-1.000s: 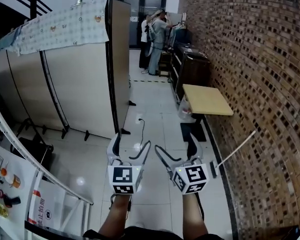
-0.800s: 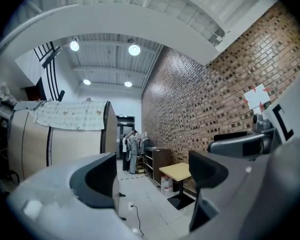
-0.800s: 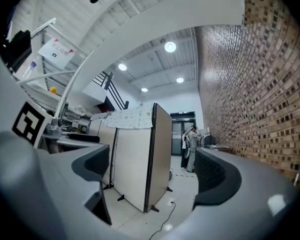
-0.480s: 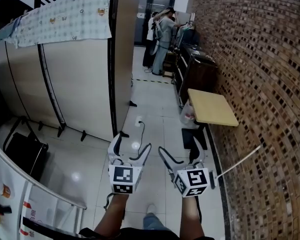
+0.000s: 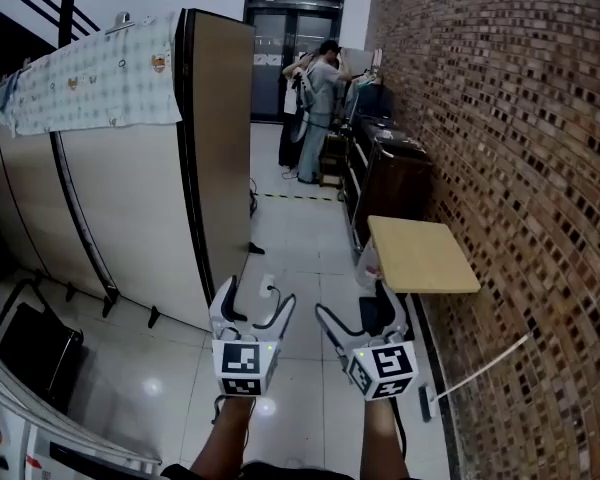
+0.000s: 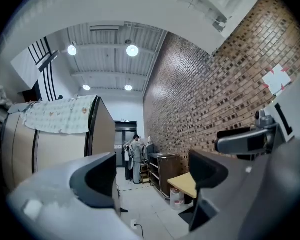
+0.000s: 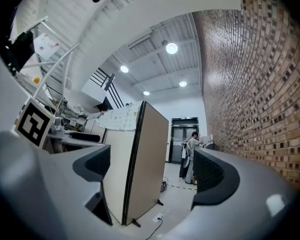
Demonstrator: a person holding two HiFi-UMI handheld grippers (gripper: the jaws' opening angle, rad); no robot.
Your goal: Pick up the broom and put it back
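A long pale broom handle [image 5: 485, 366] leans against the brick wall at the lower right of the head view, its small head [image 5: 425, 404] on the floor tiles. My left gripper [image 5: 258, 296] [image 6: 152, 176] is held level in front of me, open and empty. Beside it, my right gripper [image 5: 355, 303] [image 7: 152, 171] is wide apart with nothing between the jaws, which are closing slightly. The broom lies to the right of and behind the right gripper's tips, apart from both. Neither gripper view shows the broom.
A tall beige partition [image 5: 215, 158] with a patterned cloth [image 5: 90, 78] draped over it stands on the left. A wooden tabletop [image 5: 422, 255], a plastic jug [image 5: 368, 264] and a dark cabinet [image 5: 390, 178] line the brick wall. People [image 5: 318, 98] stand at the corridor's far end. A cable [image 5: 270, 293] lies on the floor.
Both grippers have travelled forward along the corridor together, keeping their pose. The partition and table have come closer, and the railing at the lower left has slid out of view.
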